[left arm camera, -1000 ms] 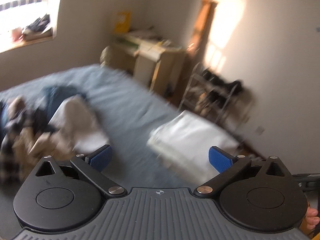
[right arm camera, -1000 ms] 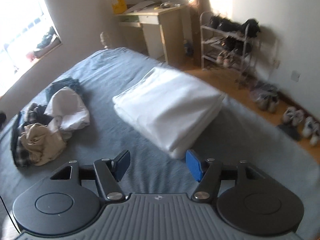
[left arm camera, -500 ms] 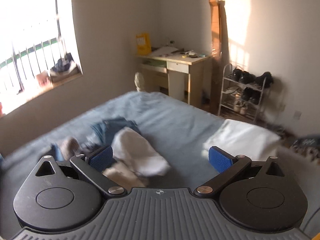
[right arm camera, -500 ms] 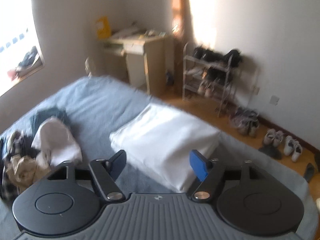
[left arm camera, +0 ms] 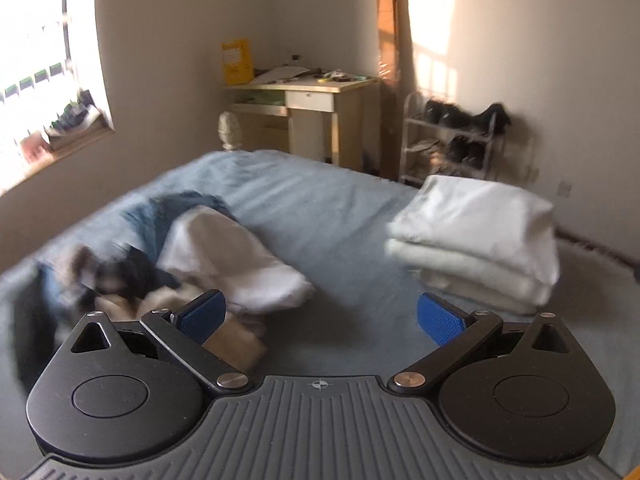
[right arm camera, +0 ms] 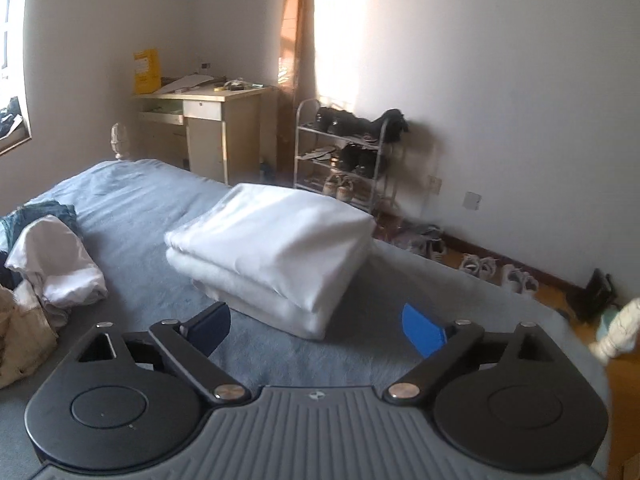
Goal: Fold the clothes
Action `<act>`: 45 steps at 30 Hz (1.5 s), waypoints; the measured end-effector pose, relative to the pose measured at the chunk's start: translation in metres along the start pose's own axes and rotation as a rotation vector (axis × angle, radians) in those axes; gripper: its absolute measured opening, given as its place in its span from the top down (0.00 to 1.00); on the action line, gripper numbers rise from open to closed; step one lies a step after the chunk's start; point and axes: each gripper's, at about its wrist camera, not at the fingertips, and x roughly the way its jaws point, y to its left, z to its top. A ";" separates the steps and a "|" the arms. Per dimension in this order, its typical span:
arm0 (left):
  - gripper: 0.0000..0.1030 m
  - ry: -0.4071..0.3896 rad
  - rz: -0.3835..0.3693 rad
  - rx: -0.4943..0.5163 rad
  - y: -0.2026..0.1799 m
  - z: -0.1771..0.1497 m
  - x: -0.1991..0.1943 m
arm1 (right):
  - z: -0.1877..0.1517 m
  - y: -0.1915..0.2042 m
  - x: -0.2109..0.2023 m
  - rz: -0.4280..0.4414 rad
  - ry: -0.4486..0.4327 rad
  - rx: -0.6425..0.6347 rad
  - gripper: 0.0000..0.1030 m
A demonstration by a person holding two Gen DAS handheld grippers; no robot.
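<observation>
A heap of unfolded clothes (left arm camera: 168, 264) lies on the left of the blue bed (left arm camera: 320, 208): a white garment (left arm camera: 232, 264), blue denim, dark and beige pieces. A folded white stack (left arm camera: 480, 240) rests on the bed's right side. My left gripper (left arm camera: 320, 316) is open just in front of the heap, with nothing between its blue pads. In the right wrist view my right gripper (right arm camera: 316, 326) hovers before the folded stack (right arm camera: 276, 252); its jaws are opening and hold nothing. The white garment (right arm camera: 56, 264) lies at left.
A wooden desk (right arm camera: 208, 120) with a yellow box stands behind the bed. A metal shoe rack (right arm camera: 344, 152) lines the right wall, with loose shoes (right arm camera: 496, 272) on the floor. A window (left arm camera: 44, 72) is at left. A white bedpost (right arm camera: 616, 328) stands at right.
Both views swung: the left gripper sank toward the clothes heap, which looms nearer. The right gripper's jaws spread much wider and it moved lower, closer to the folded stack.
</observation>
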 end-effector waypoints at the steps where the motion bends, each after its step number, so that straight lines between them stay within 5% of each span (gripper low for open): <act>1: 0.03 -0.005 -0.019 -0.036 -0.002 -0.009 0.005 | -0.009 0.002 -0.003 -0.020 -0.003 0.000 0.06; 8: 0.04 0.143 -0.215 -0.159 -0.033 -0.041 0.019 | -0.047 0.005 -0.031 -0.157 0.051 0.034 0.00; 14: 0.04 0.119 -0.290 -0.087 -0.074 -0.041 0.006 | -0.052 0.004 -0.045 -0.189 0.069 0.005 0.00; 24: 0.04 0.106 -0.265 0.039 -0.118 -0.051 -0.008 | -0.069 -0.006 -0.046 -0.216 0.084 -0.044 0.00; 32: 0.04 0.151 -0.236 0.056 -0.128 -0.062 -0.010 | -0.077 -0.032 -0.039 -0.208 0.130 0.069 0.00; 45: 0.04 0.115 -0.190 0.063 -0.132 -0.060 -0.030 | -0.082 -0.032 -0.051 -0.191 0.115 0.058 0.00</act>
